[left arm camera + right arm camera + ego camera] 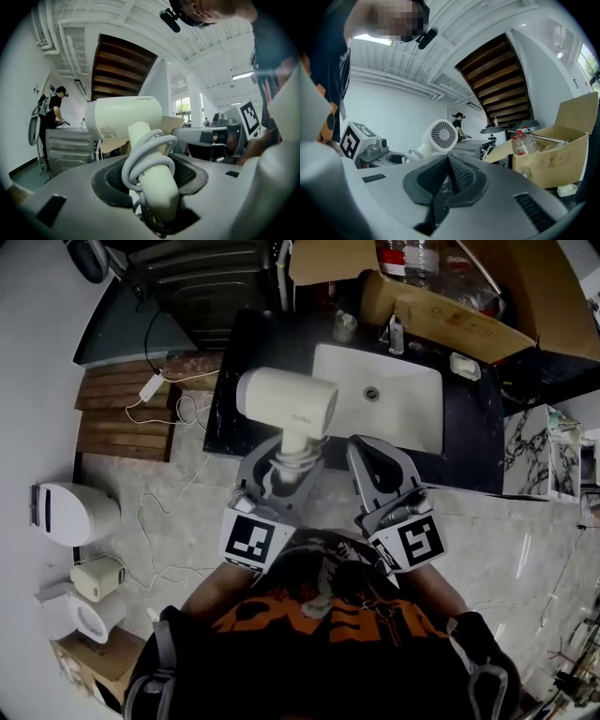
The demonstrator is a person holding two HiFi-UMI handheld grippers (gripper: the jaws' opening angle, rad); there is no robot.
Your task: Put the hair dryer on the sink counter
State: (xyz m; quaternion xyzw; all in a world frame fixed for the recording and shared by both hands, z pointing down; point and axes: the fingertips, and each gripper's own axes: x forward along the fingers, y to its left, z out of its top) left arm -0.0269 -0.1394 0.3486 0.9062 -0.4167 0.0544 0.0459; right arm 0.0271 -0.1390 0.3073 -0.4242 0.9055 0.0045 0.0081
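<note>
A cream hair dryer [286,404] is held above the front left part of the black sink counter [234,381]. My left gripper [286,463] is shut on its handle, where the grey cord is wound in loops. In the left gripper view the hair dryer [124,117] points its barrel sideways, and its handle sits between the pads of the left gripper [154,187]. My right gripper [367,454] hangs beside it over the counter's front edge, shut and empty. In the right gripper view the right gripper [449,176] has its pads together, and the hair dryer [440,136] shows its grille.
A white basin [384,399] is set in the counter, with a soap dish [464,365] and a cardboard box [441,296] behind it. Wooden slats [127,409], a white cable and white appliances [75,512] lie on the floor at the left. A person [54,108] stands far off.
</note>
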